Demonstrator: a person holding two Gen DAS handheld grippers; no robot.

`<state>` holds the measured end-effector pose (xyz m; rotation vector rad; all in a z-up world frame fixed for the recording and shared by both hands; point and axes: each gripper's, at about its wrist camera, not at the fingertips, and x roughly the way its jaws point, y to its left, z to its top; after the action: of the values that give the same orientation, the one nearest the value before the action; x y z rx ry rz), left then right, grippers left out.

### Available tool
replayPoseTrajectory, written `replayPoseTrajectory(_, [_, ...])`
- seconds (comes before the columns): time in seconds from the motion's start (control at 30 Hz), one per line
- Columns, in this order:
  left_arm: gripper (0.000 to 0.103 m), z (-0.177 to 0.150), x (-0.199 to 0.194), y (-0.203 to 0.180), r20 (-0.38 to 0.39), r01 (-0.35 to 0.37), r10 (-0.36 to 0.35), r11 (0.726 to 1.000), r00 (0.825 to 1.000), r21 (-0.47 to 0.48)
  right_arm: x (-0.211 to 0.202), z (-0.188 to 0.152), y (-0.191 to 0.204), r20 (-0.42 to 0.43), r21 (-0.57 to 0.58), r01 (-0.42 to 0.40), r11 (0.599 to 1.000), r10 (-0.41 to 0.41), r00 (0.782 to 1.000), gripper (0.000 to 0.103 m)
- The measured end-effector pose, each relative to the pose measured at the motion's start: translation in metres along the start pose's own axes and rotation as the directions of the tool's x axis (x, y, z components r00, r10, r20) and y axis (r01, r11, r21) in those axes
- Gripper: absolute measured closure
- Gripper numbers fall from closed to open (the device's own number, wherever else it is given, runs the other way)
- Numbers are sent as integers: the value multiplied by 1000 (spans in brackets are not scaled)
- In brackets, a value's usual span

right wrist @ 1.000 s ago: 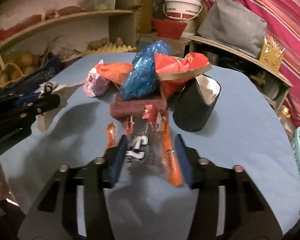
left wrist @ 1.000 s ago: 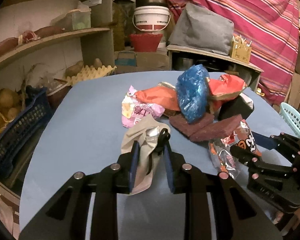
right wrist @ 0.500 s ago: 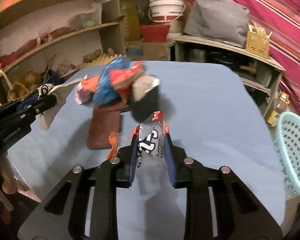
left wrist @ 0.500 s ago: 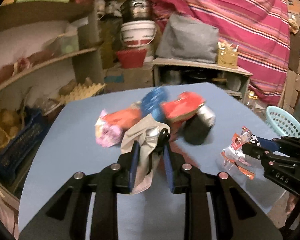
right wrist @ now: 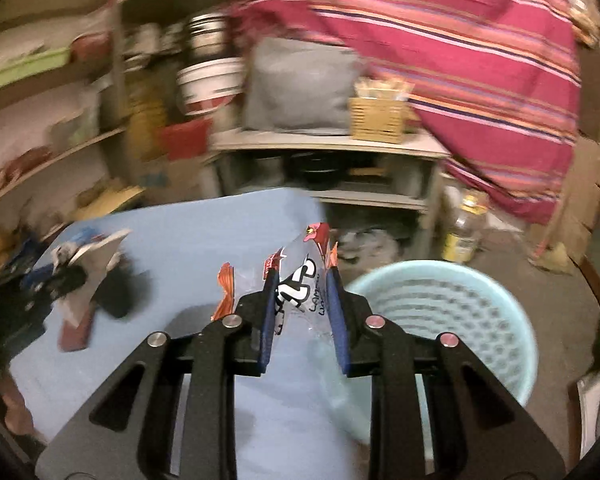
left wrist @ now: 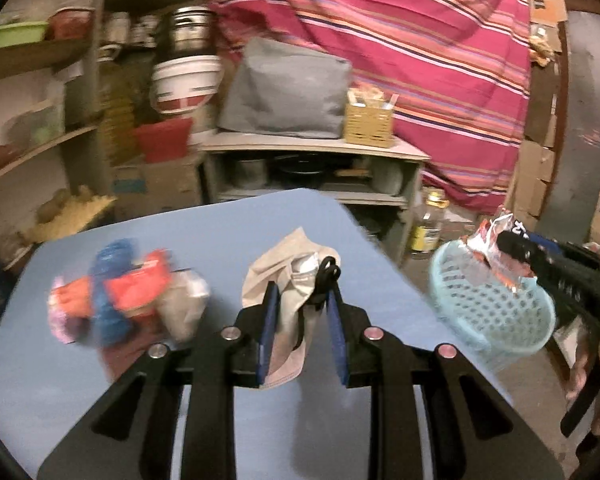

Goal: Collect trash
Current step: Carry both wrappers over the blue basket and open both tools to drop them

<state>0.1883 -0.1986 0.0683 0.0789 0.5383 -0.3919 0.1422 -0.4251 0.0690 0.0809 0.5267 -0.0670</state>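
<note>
Two grippers are up off the blue table [left wrist: 204, 240], each closed on a piece of trash. Nearest in the left wrist view, the left gripper [left wrist: 302, 300] has its blue pads pinched on a beige crumpled wrapper [left wrist: 284, 272], which stands up between the fingers with a silvery lining showing at its top. In the right wrist view the right gripper [right wrist: 300, 292] is clamped on a clear snack wrapper [right wrist: 300, 280] with red and orange edges and black-and-white print; the wrapper rises above the fingertips.

Just beyond and to the right of the right gripper sits a pale blue perforated basket [right wrist: 452, 304], on the floor beside the table's edge. From the left wrist view the same basket [left wrist: 496, 312] shows at the right, and the snack wrapper [left wrist: 496, 256] hangs over its rim, held in the black fingers of the right gripper [left wrist: 504, 244].

Farther left on the table lies a blurred heap of remaining trash [left wrist: 128, 296]: red, blue and pink wrappers, with a pale piece at its right side.

Behind the table stands a low grey shelf unit [left wrist: 312, 172] carrying a grey bag [left wrist: 288, 92] and a small woven box [left wrist: 368, 124]. A white bucket [left wrist: 186, 88] is at the left, a striped pink cloth [left wrist: 420, 48] hangs at the back.
</note>
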Motion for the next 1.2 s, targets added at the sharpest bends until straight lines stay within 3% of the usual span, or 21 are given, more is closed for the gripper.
replayPoseTrajectory(0.23, [78, 20, 46, -92, -26, 115, -114, 993, 993, 34, -1, -14, -103, -25, 138, 85, 987, -82, 996, 78])
replayPoseTrajectory(0.53, [78, 26, 94, -175, -105, 234, -224, 968, 969, 87, 9, -29, -149, -80, 173, 161, 972, -149, 986, 78])
replayPoseTrajectory(0.77, [75, 24, 130, -204, -169, 271, -255, 960, 952, 77, 1, -34, -168, -75, 218, 175, 960, -163, 984, 78])
replayPoseTrajectory(0.8, [70, 22, 135, -205, -176, 257, -240, 963, 955, 81, 1, -34, -167, -75, 217, 173, 961, -160, 984, 78])
replayPoseTrajectory(0.9, [42, 20, 137, -205, -174, 250, -234, 965, 957, 78, 2, -34, -168, -80, 215, 166, 962, -152, 985, 78])
replayPoseTrajectory(0.93, [37, 20, 135, -202, -166, 249, -233, 966, 958, 77, 3, -34, -169, -80, 217, 165, 962, -151, 985, 78])
replayPoseTrajectory(1.07, [34, 20, 127, -193, -166, 219, -205, 973, 965, 68, 5, -34, -168, -86, 229, 161, 960, -145, 986, 78])
replayPoseTrajectory(1.13, [26, 21, 124, -184, -156, 196, -186, 979, 970, 50, 9, -34, -165, -93, 224, 156, 962, -138, 986, 78])
replayPoseTrajectory(1.2, [24, 20, 119, -175, -130, 160, -152, 986, 980, 53, 14, -33, -158, -99, 209, 150, 966, -131, 986, 78])
